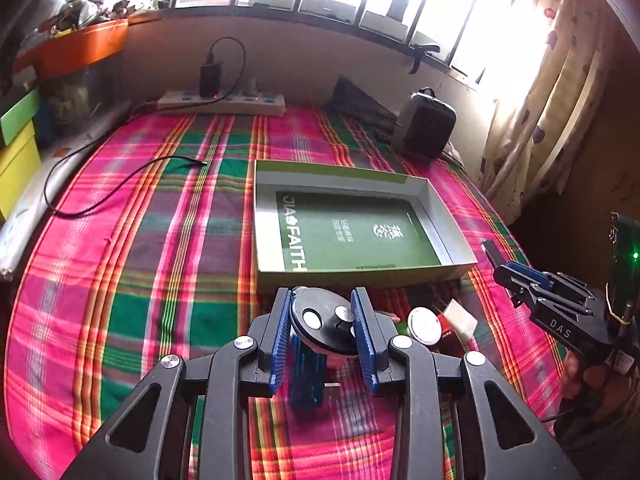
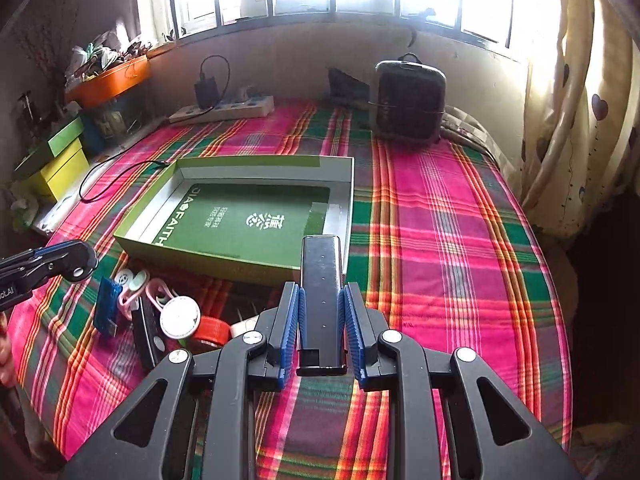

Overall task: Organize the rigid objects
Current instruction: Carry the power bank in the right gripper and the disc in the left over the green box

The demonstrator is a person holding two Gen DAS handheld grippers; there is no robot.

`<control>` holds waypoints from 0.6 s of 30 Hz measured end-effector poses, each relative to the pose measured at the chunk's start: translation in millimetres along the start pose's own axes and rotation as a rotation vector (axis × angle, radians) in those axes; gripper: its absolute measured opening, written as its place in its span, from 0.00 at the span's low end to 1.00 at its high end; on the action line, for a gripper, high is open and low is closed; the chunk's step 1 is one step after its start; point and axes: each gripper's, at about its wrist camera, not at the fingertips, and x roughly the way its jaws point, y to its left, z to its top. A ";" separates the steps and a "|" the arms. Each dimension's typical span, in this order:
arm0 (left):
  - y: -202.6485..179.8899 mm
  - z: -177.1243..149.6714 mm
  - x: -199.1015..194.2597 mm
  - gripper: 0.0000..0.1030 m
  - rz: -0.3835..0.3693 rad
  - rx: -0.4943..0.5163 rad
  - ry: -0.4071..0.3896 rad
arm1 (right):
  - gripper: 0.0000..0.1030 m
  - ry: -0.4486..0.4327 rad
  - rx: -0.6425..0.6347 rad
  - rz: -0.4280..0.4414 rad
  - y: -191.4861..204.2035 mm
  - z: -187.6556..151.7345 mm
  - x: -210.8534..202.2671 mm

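My right gripper [image 2: 322,320] pinched a black bar [image 2: 322,300] just short of the box [image 2: 256,164] on the bed [image 2: 460,220]. My left gripper [image 1: 322,326] clamped a black disc [image 1: 320,326] above the pile [image 2: 160,312] beside that box.

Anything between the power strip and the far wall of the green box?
Only bare plaid bedspread between the power strip and the green box; the loose black cable tip ends left of that stretch. Left wrist view shows it.
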 end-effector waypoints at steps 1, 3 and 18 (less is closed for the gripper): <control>0.9 3.8 2.8 0.28 -0.004 0.001 -0.001 | 0.23 0.003 -0.001 0.002 -0.1 2.6 1.9; 0.8 10.3 7.7 0.28 -0.008 0.006 0.002 | 0.23 0.010 -0.008 0.006 0.3 9.3 7.2; 8.6 62.4 68.2 0.28 -0.021 0.014 0.045 | 0.23 0.042 -0.004 0.044 -0.2 56.6 52.1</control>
